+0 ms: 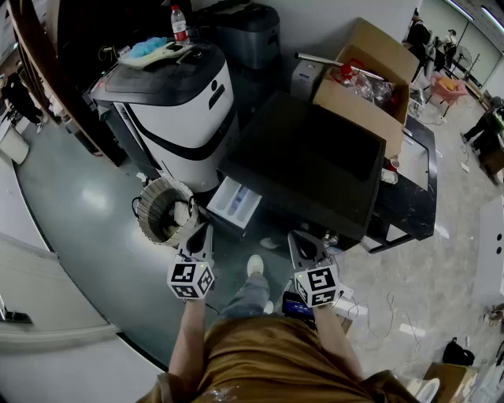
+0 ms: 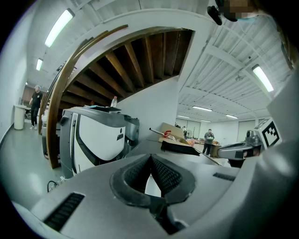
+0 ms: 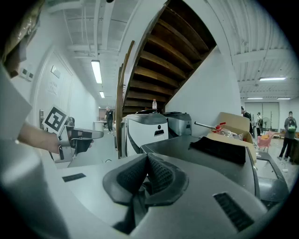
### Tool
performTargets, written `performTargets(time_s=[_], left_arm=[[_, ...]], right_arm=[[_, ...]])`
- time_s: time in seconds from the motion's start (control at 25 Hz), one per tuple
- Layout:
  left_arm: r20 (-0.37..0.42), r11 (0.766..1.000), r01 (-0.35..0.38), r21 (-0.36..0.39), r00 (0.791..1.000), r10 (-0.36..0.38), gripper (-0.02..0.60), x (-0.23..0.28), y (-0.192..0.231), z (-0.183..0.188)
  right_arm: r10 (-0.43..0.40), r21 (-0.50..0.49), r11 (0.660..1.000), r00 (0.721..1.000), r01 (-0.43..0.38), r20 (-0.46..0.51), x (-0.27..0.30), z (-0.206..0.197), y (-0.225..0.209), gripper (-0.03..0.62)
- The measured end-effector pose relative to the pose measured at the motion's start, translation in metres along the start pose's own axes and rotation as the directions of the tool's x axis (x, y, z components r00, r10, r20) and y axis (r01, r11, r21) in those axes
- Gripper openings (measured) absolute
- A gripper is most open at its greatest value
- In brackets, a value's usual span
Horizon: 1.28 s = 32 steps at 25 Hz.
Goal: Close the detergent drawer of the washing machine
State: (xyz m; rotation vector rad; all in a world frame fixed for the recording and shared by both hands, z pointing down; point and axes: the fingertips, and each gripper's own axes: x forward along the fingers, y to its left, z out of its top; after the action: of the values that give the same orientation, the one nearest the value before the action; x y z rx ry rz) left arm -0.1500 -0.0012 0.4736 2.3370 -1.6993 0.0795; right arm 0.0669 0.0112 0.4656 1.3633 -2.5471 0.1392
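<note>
The washing machine (image 1: 315,161) is the dark box in the middle of the head view. Its white detergent drawer (image 1: 234,201) stands pulled out from the front left corner. My left gripper (image 1: 203,230) hovers just in front of and below the drawer, apart from it, jaws shut on nothing. My right gripper (image 1: 300,240) hangs to the right, in front of the machine's face, also shut and empty. In the left gripper view the pads of the left gripper (image 2: 152,161) meet, pointing toward the machine's top (image 2: 156,145). The right gripper (image 3: 147,161) looks over that top (image 3: 205,161).
A white and grey machine (image 1: 181,102) stands left of the washer, with a water bottle (image 1: 179,24) on it. A woven basket (image 1: 165,209) sits on the floor by the left gripper. A cardboard box (image 1: 370,79) rests on the washer's far side. My shoe (image 1: 253,265) is below the drawer.
</note>
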Motion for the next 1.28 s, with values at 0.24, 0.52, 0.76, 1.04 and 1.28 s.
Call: performTargets(time_s=[0.24,0.52,0.76,1.04,1.28], left_arm=[[-0.022,1.000,0.011,0.004,1.000,-0.011,0.026,0.003,-0.001,-0.001],[-0.044,1.000,0.002,-0.020,0.999,-0.003,0.026,0.013,0.016,-0.015],[-0.063,0.999,0.003,-0.035,0.998,-0.005,0.029,0.017,0.030,-0.031],[-0.156,0.998,0.048,-0.036,0.986,-0.053,0.126,0.030,0.035,-0.069],[-0.227,0.995,0.098,-0.022,0.969,-0.100,0.163,0.045,0.033,-0.097]], right_arm=[[-0.001,0.001,1.000,1.000,0.001,-0.005,0.002,0.003,0.002,0.012],[0.016,0.005,1.000,0.999,-0.016,-0.041,0.018,-0.012,0.005,0.012],[0.052,-0.011,0.999,0.995,-0.053,-0.089,0.037,-0.026,0.013,0.012],[0.070,-0.013,0.997,0.989,-0.072,-0.129,0.049,-0.038,0.008,0.012],[0.071,-0.007,0.997,0.983,-0.073,-0.170,0.057,-0.050,0.000,0.012]])
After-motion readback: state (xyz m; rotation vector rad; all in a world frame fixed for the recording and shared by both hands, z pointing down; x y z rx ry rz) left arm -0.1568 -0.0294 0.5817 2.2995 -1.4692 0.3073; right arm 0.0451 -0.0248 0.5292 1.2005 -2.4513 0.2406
